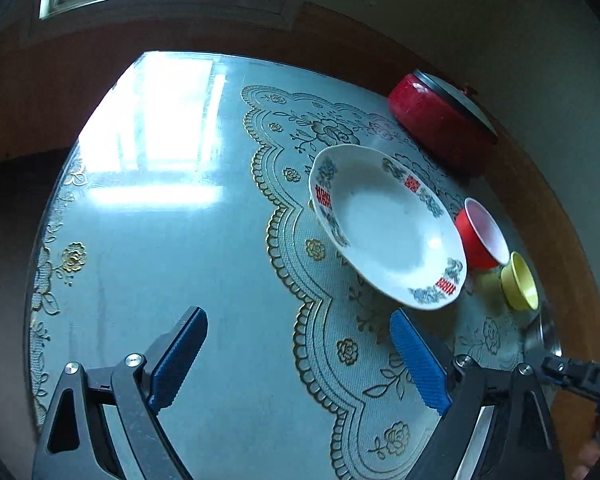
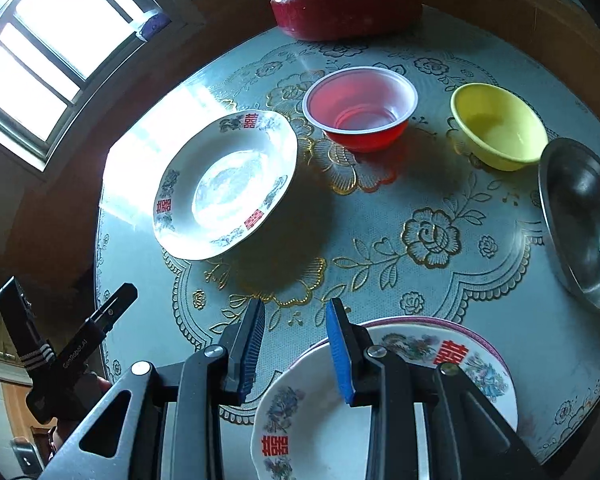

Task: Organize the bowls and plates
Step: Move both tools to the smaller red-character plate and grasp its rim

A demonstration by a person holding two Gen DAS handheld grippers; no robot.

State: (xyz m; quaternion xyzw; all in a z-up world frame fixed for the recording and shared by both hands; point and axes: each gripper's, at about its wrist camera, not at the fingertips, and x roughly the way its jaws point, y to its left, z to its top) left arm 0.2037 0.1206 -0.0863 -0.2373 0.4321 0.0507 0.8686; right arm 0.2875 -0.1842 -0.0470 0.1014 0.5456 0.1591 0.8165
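A white plate with red characters and blue flowers [image 1: 384, 224] [image 2: 226, 184] lies on the round table. A red bowl [image 1: 482, 234] [image 2: 360, 104] and a yellow bowl [image 1: 520, 282] [image 2: 500, 126] stand beyond it. A steel dish [image 2: 584, 220] [image 1: 542, 334] lies at the right. Two stacked patterned plates [image 2: 464, 356] lie under my right gripper [image 2: 296, 344], which is open and empty above their left rim. My left gripper [image 1: 300, 360] is open and empty above the table, short of the white plate.
A red pot with a grey lid [image 1: 436, 120] [image 2: 340, 4] stands at the table's far edge. The glass-topped table [image 1: 160, 240] has a lace mat. A window [image 2: 40, 48] is at the left. The left gripper's body [image 2: 60, 352] shows at left.
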